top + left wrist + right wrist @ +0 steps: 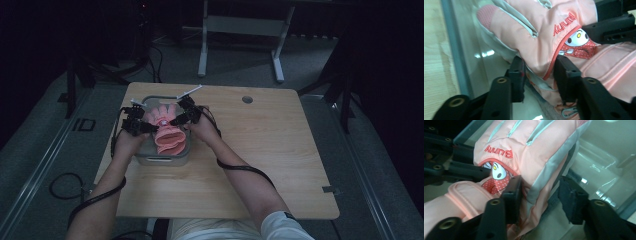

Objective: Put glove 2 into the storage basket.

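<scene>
A pink glove (165, 130) is seen lying in a clear bin (162, 159) at about 9 o'clock on the worktop (260, 150), seen from the high view. It lies between the left gripper (146, 126) and the right gripper (176, 120). In the left gripper view the glove (541, 37) has one edge lying between the partly open jaws; whether the pads press on the fabric cannot be told. In the right gripper view the grey-trimmed edge of the glove (529, 152) lies between jaws held about half open, with a gap visible at the right-hand jaw, so no grip is made there. The cuff is cut off in both gripper views, and the fingertips are cropped at the frame edges. The glove's long axis runs from 6 to 12 o'clock in the high view, fingers pointing to 12, cuff draped over the bin's near rim.
</scene>
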Action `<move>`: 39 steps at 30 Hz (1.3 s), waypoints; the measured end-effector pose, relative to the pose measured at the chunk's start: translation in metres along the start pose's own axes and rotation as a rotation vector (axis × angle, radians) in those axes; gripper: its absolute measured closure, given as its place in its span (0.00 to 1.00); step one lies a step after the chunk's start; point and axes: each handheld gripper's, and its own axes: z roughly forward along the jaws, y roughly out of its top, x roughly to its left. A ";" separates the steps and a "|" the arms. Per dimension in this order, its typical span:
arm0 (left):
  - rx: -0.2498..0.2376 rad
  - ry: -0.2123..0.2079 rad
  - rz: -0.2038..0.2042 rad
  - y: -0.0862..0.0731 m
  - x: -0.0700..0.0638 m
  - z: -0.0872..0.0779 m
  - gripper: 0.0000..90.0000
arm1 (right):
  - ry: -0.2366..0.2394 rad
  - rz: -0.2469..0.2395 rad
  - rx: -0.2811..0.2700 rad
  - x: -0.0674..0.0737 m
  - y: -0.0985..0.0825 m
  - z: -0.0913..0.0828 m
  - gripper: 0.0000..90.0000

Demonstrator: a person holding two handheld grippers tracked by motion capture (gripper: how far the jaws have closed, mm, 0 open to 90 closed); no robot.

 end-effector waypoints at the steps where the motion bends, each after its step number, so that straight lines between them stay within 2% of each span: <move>1: -0.005 0.004 -0.001 0.000 0.000 -0.001 0.60 | 0.000 0.000 -0.001 0.000 0.000 0.000 0.55; 5: -0.037 0.012 -0.015 0.003 0.000 -0.009 0.53 | 0.017 0.004 -0.035 0.001 0.003 -0.007 0.55; 8: -0.062 -0.013 -0.021 0.006 -0.002 -0.017 0.52 | 0.026 0.005 -0.053 0.002 0.005 -0.012 0.52; 10: -0.077 0.008 -0.005 0.009 -0.004 -0.023 0.52 | 0.036 0.003 -0.064 0.003 0.006 -0.016 0.51; 15: -0.111 0.003 0.019 0.014 -0.012 -0.034 0.50 | 0.067 -0.007 -0.106 0.009 0.009 -0.027 0.47; 19: -0.137 0.015 0.049 0.015 -0.021 -0.040 0.50 | 0.068 -0.027 -0.135 0.012 0.011 -0.038 0.44; 22: -0.159 0.002 0.061 0.014 -0.027 -0.045 0.50 | 0.068 -0.038 -0.149 0.011 0.010 -0.047 0.40; 25: -0.170 -0.017 0.089 0.013 -0.037 -0.051 0.50 | 0.073 -0.053 -0.160 0.009 0.009 -0.057 0.33; 28: -0.167 -0.022 0.112 0.013 -0.047 -0.053 0.49 | 0.081 -0.091 -0.175 0.008 0.006 -0.068 0.27; 30: -0.165 -0.017 0.131 0.014 -0.054 -0.053 0.42 | 0.074 -0.111 -0.188 0.007 0.004 -0.075 0.25; 33: -0.170 -0.042 0.141 0.015 -0.063 -0.052 0.30 | 0.071 -0.124 -0.215 0.004 0.000 -0.085 0.25; 35: -0.163 -0.069 0.182 0.014 -0.069 -0.052 0.18 | 0.060 -0.135 -0.217 0.002 -0.003 -0.088 0.23; 37: -0.166 -0.069 0.197 0.013 -0.073 -0.052 0.15 | 0.057 -0.134 -0.214 0.000 -0.006 -0.089 0.23; 38: -0.177 -0.066 0.221 0.012 -0.081 -0.051 0.15 | 0.056 -0.131 -0.211 -0.002 -0.008 -0.090 0.23; 39: -0.181 -0.083 0.228 0.011 -0.084 -0.050 0.09 | 0.046 -0.132 -0.211 -0.006 -0.013 -0.092 0.22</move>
